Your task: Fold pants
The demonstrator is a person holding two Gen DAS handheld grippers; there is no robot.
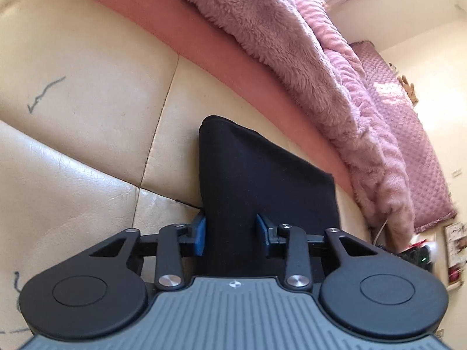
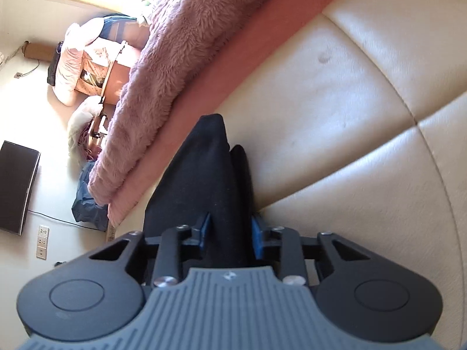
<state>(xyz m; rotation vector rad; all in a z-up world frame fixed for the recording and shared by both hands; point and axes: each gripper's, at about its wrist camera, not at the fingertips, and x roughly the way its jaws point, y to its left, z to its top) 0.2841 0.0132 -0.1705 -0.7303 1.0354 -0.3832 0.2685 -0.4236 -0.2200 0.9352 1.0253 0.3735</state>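
Observation:
The black pants [image 1: 256,169] lie on a cream leather cushion [image 1: 87,87], their far end resting against a pink padded band [image 1: 204,43]. In the left wrist view the cloth runs straight back between the blue pads [image 1: 200,233], and my left gripper [image 1: 232,233] is shut on it. In the right wrist view the pants [image 2: 201,169] rise as a narrow dark fold with a second ridge beside it. My right gripper [image 2: 230,233] is shut on that fold. The cloth nearest both grippers is hidden under their bodies.
A fluffy pink blanket [image 1: 277,43] hangs over the padded band just beyond the pants, also in the right wrist view [image 2: 163,58]. Beyond it on the floor are a dark screen [image 2: 17,186], a blue bag [image 2: 87,201] and a pile of bags and bedding [image 2: 87,58]. Cream cushion [image 2: 350,116] spreads to the right.

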